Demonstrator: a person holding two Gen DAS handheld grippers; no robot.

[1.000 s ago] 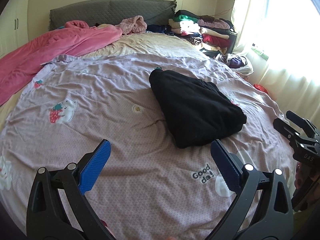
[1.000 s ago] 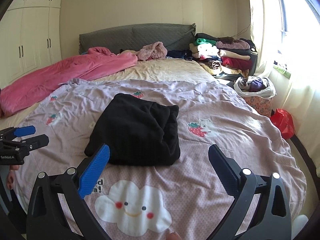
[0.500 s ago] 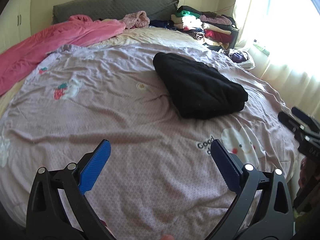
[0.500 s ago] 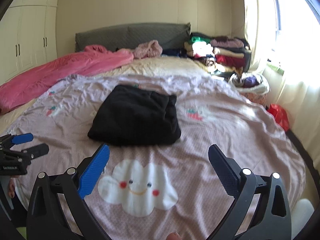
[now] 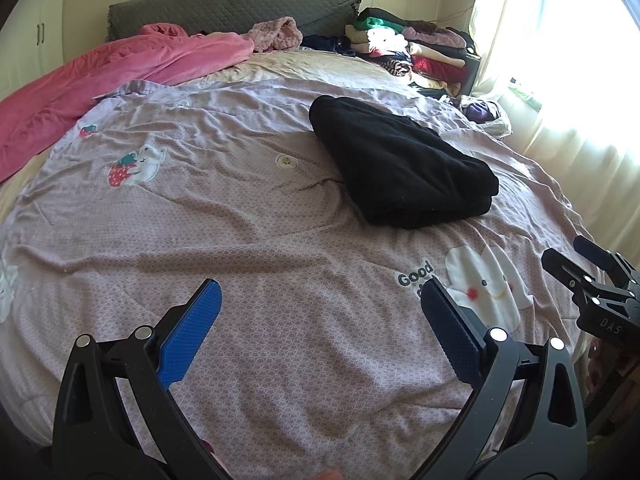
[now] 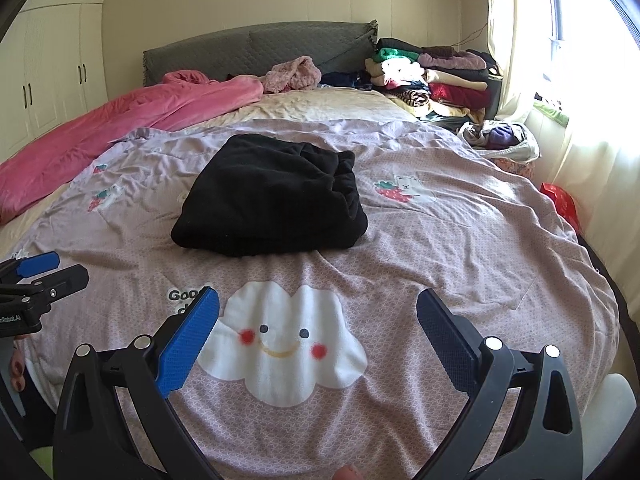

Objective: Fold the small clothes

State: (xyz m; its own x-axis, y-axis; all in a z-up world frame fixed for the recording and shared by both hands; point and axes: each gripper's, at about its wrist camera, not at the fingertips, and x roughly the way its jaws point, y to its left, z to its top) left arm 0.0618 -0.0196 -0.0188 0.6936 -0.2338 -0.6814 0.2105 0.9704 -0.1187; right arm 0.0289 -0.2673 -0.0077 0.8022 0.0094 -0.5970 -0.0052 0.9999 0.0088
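A black garment [image 6: 272,196] lay folded into a thick, compact bundle at centre frame, flat on the lilac bedspread [image 6: 460,240]

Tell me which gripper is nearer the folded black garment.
Right, though only slightly. The right gripper faces the black garment almost head-on across the cloud print; the left gripper sits off to the garment's left, and neither touches it.

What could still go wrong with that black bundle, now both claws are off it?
The black garment looks thick and loosely stacked; its layers bulge at one end, so the fold may slump open. It also lies on a wrinkled purple sheet, so sliding it with either open gripper, left or right, could drag the sheet.
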